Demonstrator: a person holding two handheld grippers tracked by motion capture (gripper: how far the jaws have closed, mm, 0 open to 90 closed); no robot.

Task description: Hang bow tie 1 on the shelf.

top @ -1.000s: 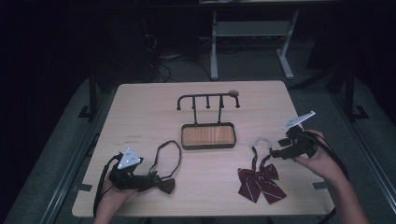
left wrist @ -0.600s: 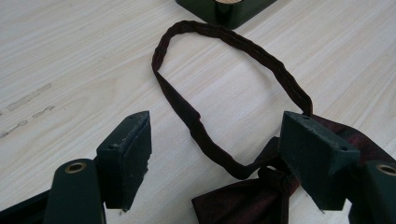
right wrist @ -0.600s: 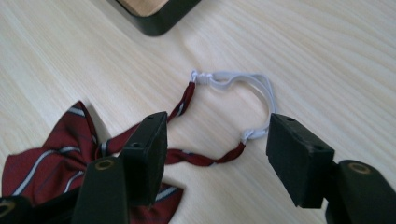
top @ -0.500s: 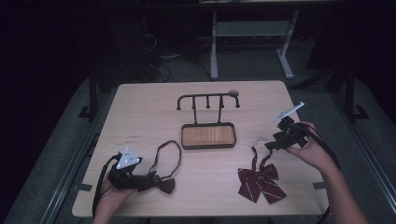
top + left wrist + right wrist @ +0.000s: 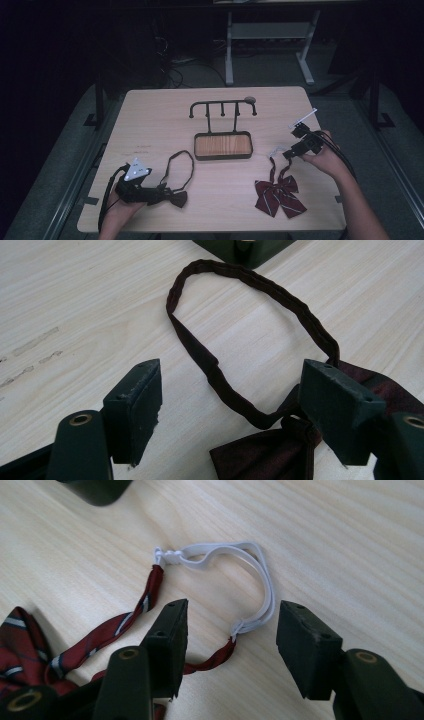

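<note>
High view: unmarked striped bow tie [image 5: 278, 195]

Open tongs [image 5: 227, 630] straddle white elastic [image 5: 260, 582] of striped bow tie [image 5: 30, 635].

rack [image 5: 223, 132] stands mid-table [image 5: 150, 120]; one bow tie [image 5: 175, 187] lies front-left, another [image 5: 277, 192] front-right (well apart).

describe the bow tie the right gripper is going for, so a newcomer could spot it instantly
Start at the wooden-bottomed stand in the middle of the table; look toward the near right corner. There lies the striped bow tie, beside the open right gripper. Unlike the plain dark bow tie on the left, it is red with pale stripes and has a white elastic strap.
</note>
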